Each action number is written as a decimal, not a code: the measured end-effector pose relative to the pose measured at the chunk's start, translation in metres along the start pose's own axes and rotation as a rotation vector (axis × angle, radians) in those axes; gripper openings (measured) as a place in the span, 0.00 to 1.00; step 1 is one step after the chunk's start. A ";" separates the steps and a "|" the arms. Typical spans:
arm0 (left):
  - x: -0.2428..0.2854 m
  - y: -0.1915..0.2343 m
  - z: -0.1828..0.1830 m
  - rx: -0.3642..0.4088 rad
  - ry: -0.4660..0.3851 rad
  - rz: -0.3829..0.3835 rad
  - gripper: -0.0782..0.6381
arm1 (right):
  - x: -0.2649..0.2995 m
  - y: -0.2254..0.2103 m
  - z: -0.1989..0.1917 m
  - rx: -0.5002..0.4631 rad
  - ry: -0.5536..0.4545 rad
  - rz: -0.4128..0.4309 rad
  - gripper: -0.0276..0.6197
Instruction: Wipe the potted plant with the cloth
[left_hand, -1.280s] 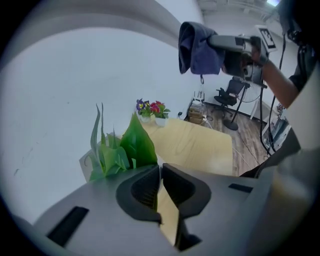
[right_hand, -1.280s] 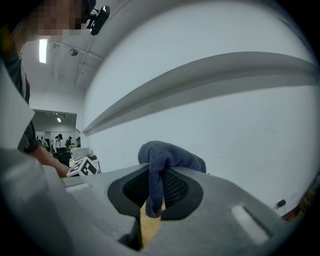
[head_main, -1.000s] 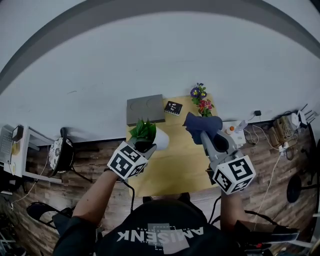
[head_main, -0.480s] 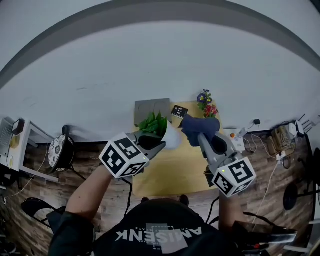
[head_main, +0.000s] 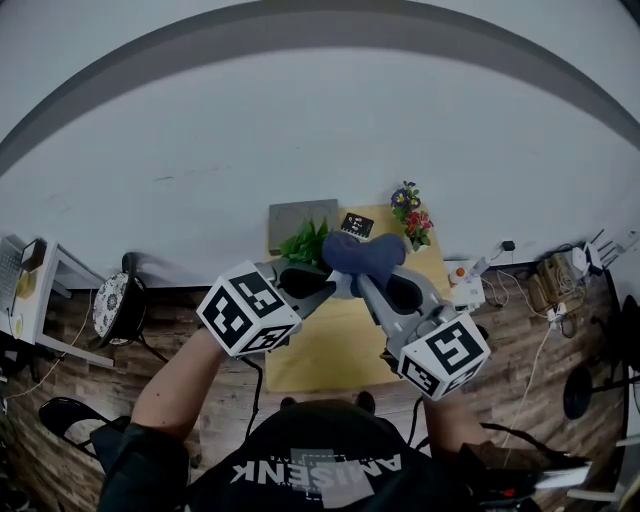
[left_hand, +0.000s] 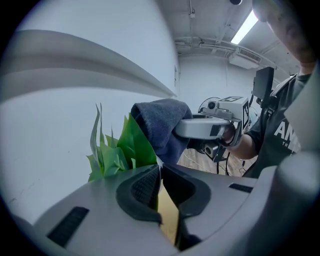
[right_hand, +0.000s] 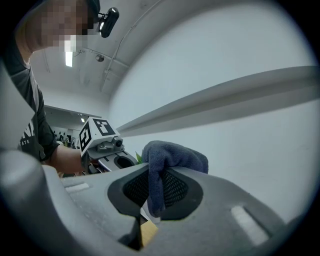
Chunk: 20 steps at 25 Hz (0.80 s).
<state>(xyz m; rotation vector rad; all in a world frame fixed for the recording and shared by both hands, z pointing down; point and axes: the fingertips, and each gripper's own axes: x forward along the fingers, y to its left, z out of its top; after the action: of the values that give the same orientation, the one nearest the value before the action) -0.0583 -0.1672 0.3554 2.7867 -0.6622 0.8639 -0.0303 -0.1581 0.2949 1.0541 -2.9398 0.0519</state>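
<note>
"Pinching the plant (head_main: 305, 243) by the pot's rim (left_hand: 158, 162) alone worries me. The left gripper (head_main: 328, 285) has its jaws closed to a sliver on that thin white edge, and the whole plant hangs in the air above the desk (head_main: 330, 350)."

"And the right gripper (head_main: 362, 278) is clamped on the cloth (head_main: 362, 255), which looks pressed against the leaves. Push too hard and I'd expect the pot to twist in the pinch, or slip out and drop."

"Or the leaves bend and tear. The cloth could drag loose too, since only a fold of it sits between the jaws."

"How can you tell? From the head view the cloth covers the pot and most of both jaw tips."

"The right gripper view shows it: one fold hanging down between the pads, the rest bunched on top. The left gripper view shows the rim in its jaws, the leaves to the left, and the cloth meeting them from the side."

"The head view adds what those two miss: the desk well below, with flowers (head_main: 410, 215) at its far edge."
</note>
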 end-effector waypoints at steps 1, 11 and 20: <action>-0.001 -0.002 0.001 0.000 -0.003 -0.006 0.14 | 0.002 0.005 -0.001 -0.002 0.005 0.011 0.09; -0.009 -0.009 0.016 0.013 -0.057 -0.024 0.14 | 0.012 0.023 -0.013 -0.017 0.046 0.070 0.09; -0.006 -0.013 0.018 0.025 -0.084 -0.035 0.13 | 0.003 0.015 -0.029 0.034 0.051 0.074 0.09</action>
<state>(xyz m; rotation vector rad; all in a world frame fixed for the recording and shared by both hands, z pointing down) -0.0477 -0.1580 0.3376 2.8615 -0.6177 0.7573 -0.0418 -0.1474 0.3240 0.9328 -2.9412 0.1291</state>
